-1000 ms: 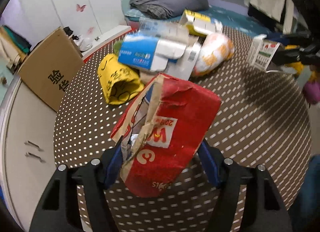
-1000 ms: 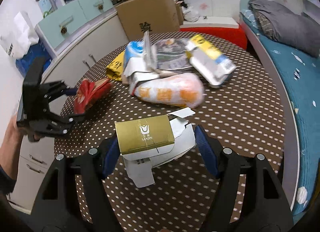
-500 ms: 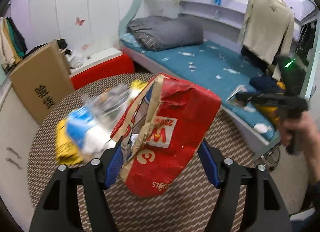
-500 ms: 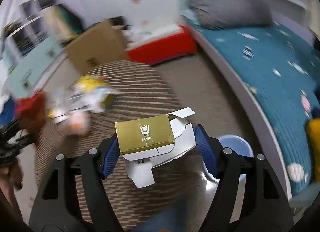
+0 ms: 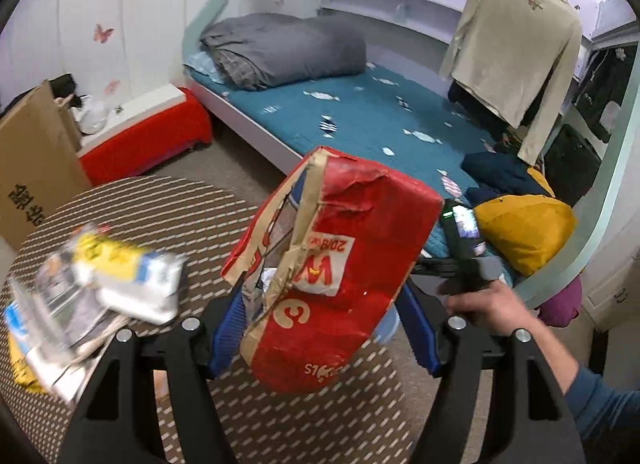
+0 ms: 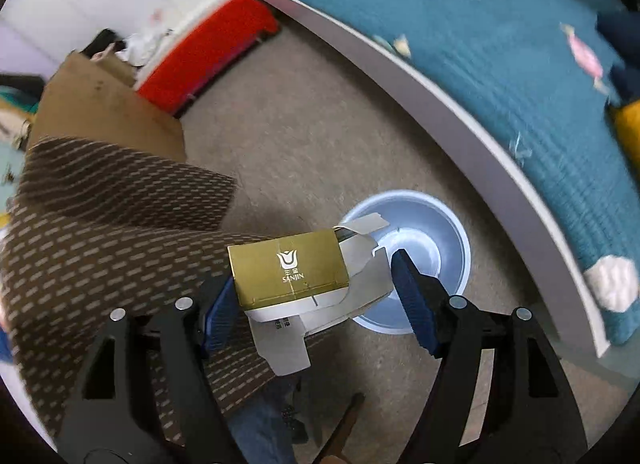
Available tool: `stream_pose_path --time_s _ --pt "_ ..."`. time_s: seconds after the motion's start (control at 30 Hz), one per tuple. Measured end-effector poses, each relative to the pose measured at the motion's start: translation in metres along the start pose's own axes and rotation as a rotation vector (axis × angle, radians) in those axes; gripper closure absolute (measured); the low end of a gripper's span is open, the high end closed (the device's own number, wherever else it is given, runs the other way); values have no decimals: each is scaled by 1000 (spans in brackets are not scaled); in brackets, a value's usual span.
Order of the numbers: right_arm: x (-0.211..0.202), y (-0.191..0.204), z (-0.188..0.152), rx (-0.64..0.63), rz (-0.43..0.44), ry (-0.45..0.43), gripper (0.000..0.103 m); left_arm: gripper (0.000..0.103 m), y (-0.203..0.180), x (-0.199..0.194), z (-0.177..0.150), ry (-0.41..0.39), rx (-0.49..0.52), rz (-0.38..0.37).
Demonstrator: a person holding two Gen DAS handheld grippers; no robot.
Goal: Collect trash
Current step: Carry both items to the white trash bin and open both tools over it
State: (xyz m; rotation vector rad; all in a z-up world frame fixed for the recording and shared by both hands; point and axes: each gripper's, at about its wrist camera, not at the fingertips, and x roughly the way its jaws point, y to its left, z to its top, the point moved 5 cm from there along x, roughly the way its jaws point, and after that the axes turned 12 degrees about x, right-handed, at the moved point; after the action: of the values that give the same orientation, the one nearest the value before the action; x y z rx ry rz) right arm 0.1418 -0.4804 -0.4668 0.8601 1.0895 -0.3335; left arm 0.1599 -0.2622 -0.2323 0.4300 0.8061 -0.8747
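Note:
My left gripper [image 5: 320, 296] is shut on a torn red paper bag [image 5: 340, 264], held up over the dotted brown table [image 5: 160, 204]. In the right wrist view my right gripper [image 6: 312, 276] hangs just above a light blue bin [image 6: 440, 224] on the floor. A crushed gold and white carton [image 6: 288, 268] is still between its pads while its jaws are opening. The carton sits partly over the bin's rim. A person's hand [image 5: 488, 300] holds that gripper to the right of the red bag. More trash [image 5: 132, 276] lies blurred on the table's left side.
A bed with a blue cover [image 6: 500, 64] curves close past the bin. A red bench [image 5: 148, 136] and a large cardboard box [image 6: 104, 112] stand beyond the table. A person's leg [image 6: 260, 424] is under the table's edge. Bare carpet [image 6: 312, 124] lies between table and bed.
Both grippers swung right, away from the trash pile on the table. The right one dropped with the carton to just above the blue bin, and its jaws have widened slightly.

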Motion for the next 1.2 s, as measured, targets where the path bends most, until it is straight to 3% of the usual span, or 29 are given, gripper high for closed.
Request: stream_pose_path --time_s 0.07,0.23,0.47,0.7,0.73,0.8,0.97,1.2 --pt "16 -14 7 51 -1 35 6 35 -13 18 12 21 15 -14" --pt "3 -37 20 143 31 -14 6 35 -39 57 33 70 46 -50" --pt "-81 -56 29 195 108 -194 6 34 -70 121 49 164 72 -82" --pt "-143 -63 32 195 150 -309 6 33 -92 185 49 288 103 -90" --pt "-150 -62 32 193 155 -324 6 31 -92 189 48 300 100 -92" --pt "-162 -64 33 189 162 -342 6 13 -94 203 49 329 94 -107" --pt "-175 -60 30 180 169 -366 6 9 -94 213 50 335 102 -92" --pt "-190 -46 20 115 133 -428 6 8 -82 179 60 240 74 -31"
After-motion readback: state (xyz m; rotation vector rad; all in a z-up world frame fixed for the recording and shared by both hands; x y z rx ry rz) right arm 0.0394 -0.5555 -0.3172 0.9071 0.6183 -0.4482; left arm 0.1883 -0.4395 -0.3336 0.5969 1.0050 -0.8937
